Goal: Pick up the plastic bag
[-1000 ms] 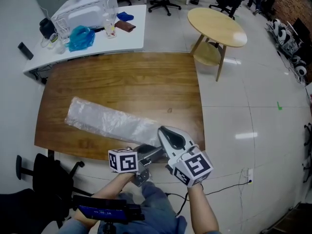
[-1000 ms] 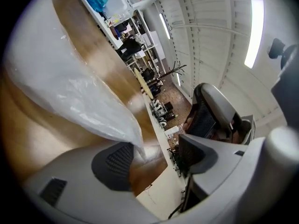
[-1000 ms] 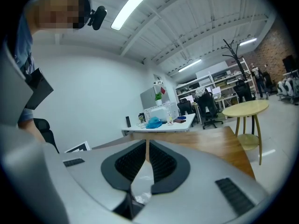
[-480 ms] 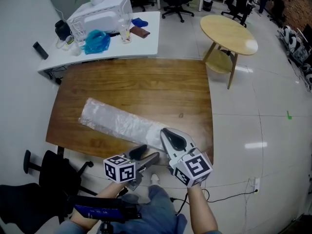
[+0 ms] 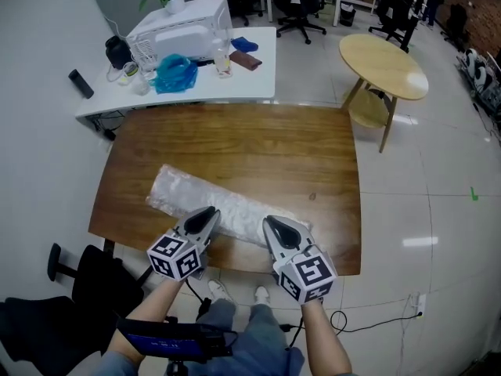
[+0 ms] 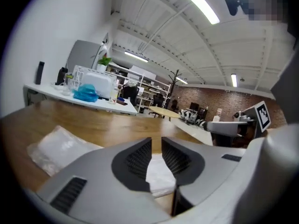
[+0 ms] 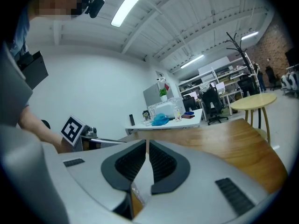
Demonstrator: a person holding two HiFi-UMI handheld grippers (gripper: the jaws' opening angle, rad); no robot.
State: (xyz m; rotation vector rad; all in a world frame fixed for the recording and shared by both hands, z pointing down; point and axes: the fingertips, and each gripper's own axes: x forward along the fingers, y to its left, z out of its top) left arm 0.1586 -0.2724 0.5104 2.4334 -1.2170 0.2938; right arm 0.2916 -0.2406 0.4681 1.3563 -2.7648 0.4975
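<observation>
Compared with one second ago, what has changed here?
The left gripper moved forward from the table edge onto the plastic bag; its jaws are closing with the bag between them. The right gripper still pinches the bag's right end; the bag lies unmoved.

Nothing here you can actually read, tbh. The closest it gets is the black-and-white square codes on the left cube [image 5: 174, 257] and the right cube [image 5: 307, 272], and those are just block patterns, no letters or digits. The microwave [image 5: 184, 28] on the white desk [image 5: 258, 69] is too small to make out any brand. The blue screen [image 5: 168, 341] at the bottom edge is just a blur.
</observation>
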